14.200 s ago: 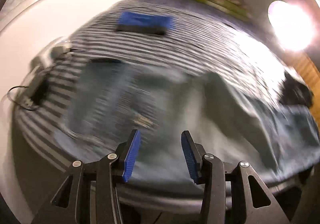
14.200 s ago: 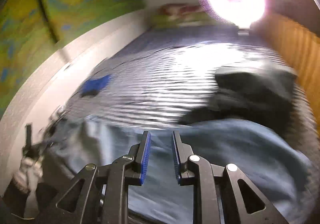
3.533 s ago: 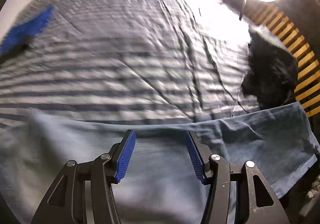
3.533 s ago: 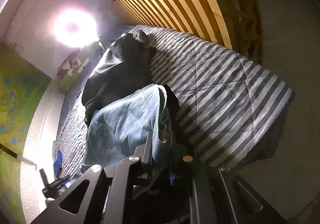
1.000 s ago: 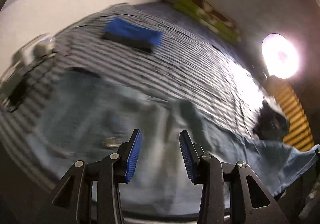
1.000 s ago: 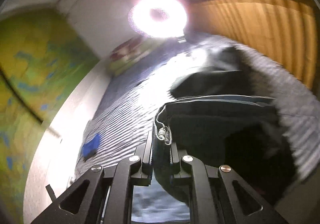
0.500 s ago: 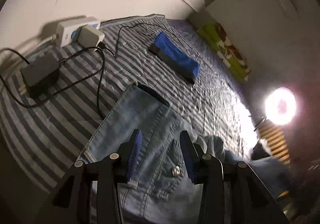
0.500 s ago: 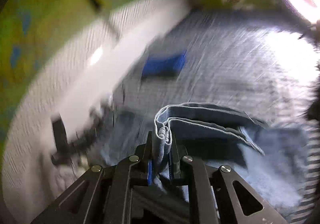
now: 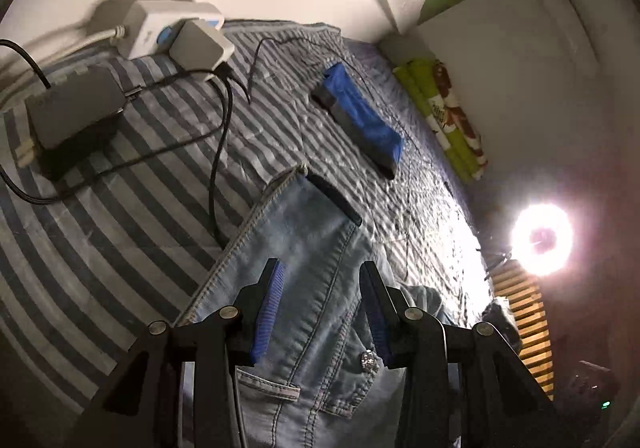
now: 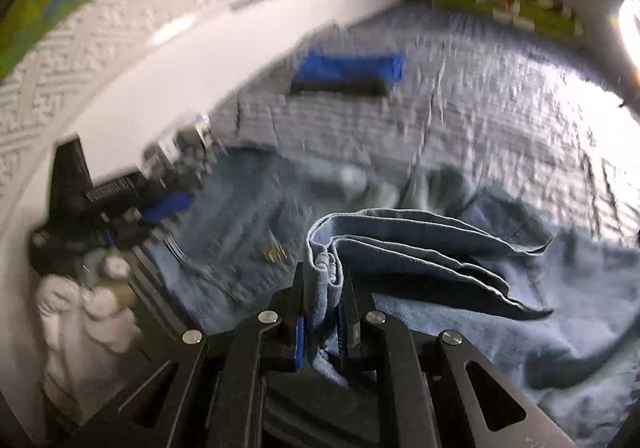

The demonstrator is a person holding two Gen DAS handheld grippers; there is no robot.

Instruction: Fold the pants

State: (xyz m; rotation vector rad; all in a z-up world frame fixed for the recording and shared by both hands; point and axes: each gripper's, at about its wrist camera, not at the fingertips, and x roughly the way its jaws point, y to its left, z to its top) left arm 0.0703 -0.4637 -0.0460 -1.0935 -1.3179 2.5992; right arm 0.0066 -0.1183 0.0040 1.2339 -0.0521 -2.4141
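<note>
Right wrist view: light-blue denim pants (image 10: 420,244) lie on the striped quilted bedspread (image 10: 500,96), w/ stacked hem layers pinched tight btwn the blue-padded jaws of the right gripper (image 10: 323,322), folded edges fanning off to the right above the rest of the fabric. Left wrist view: left gripper (image 9: 322,312) hangs spread wide w/ nothing in it, just over the waistband end of the pants (image 9: 304,244), stitched seams & a metal rivet (image 9: 368,359) visible. Further out on the bedspread (image 9: 120,208): flat blue-and-black case (image 9: 360,124), black adapter (image 9: 72,108) w/ thin cables, white power strip (image 9: 152,24) by the wall, bright round lamp (image 9: 542,238) at right.
</note>
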